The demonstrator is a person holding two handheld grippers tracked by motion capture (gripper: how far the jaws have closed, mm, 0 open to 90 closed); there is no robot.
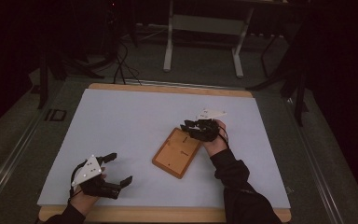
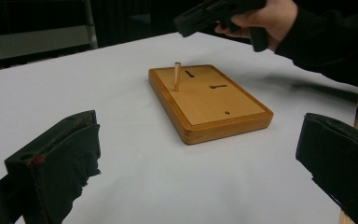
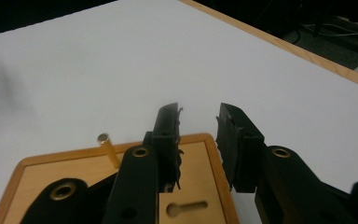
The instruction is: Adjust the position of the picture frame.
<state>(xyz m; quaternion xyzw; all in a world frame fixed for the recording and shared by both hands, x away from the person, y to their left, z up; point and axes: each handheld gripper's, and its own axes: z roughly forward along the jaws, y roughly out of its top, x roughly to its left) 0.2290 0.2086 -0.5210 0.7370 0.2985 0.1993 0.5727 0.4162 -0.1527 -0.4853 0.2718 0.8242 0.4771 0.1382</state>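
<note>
Wooden peg board (image 1: 176,152) lies mid-table, one peg (image 2: 177,76) upright near far corner. Right gripper (image 1: 192,126) hovers over board's far end, jaws parted, empty, beside peg. Left gripper (image 1: 116,170) idle near table's front edge, jaws wide. Likely next: right gripper closes on peg, needing sideways alignment.

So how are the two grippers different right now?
The left gripper has its jaws spread wide; the right gripper has only a narrow gap. The left sits low near the table's front edge, away from the board; the right hangs over the board's far end, beside the peg. Both are black, hand-held, topped with a grey plate, and hold nothing.
</note>
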